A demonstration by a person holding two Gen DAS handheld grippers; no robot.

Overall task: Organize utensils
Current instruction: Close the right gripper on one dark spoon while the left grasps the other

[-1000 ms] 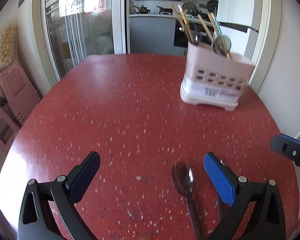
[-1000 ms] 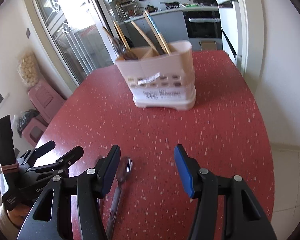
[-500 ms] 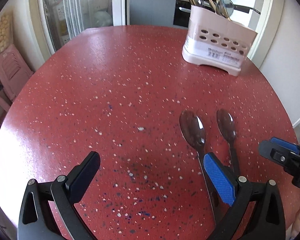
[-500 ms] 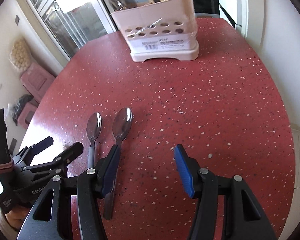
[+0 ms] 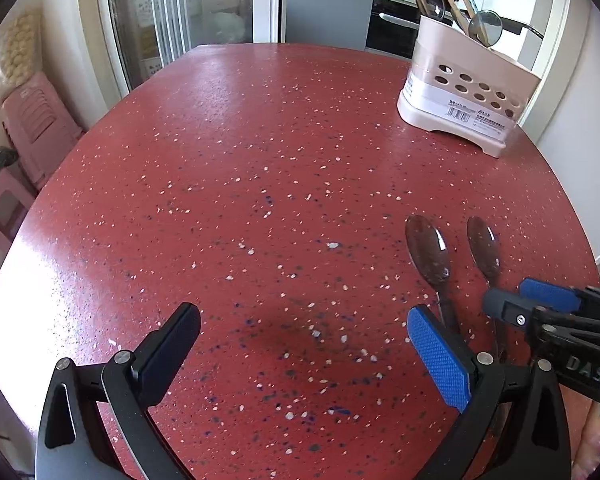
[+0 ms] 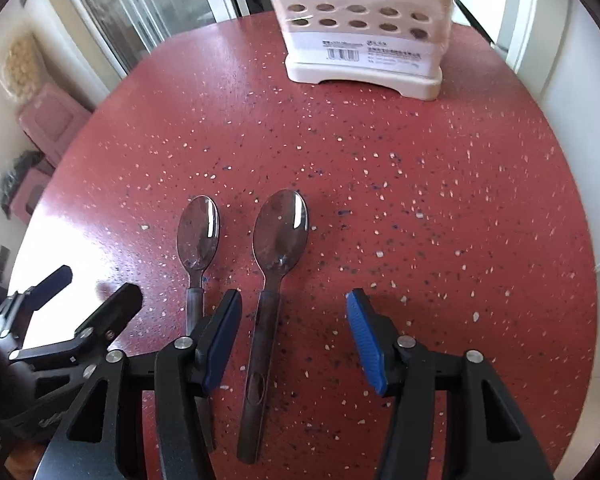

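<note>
Both hand-held grippers have come lower. The right hand-held gripper [image 6: 292,338] is half wide and closing around the larger spoon [image 6: 274,276] on the desk [image 6: 420,200]; the pads do not touch it yet. The left hand-held gripper [image 5: 304,350] stays wide and empty, so a pickup seems near.

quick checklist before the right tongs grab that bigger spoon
1. Larger spoon lies flat on the red table, apart from the smaller spoon: ok.
2. Its handle sits between the right tongs fingers: ok, though nearer the left finger.
3. Pads on the handle: not ok; the jaws are closing but do not touch it.
4. Left tongs open and holding nothing: ok.
5. Left tongs clear of the right tongs: cannot tell; they sit very close.
6. Utensil holder upright with free space inside: upright ok, space cannot tell.
</note>
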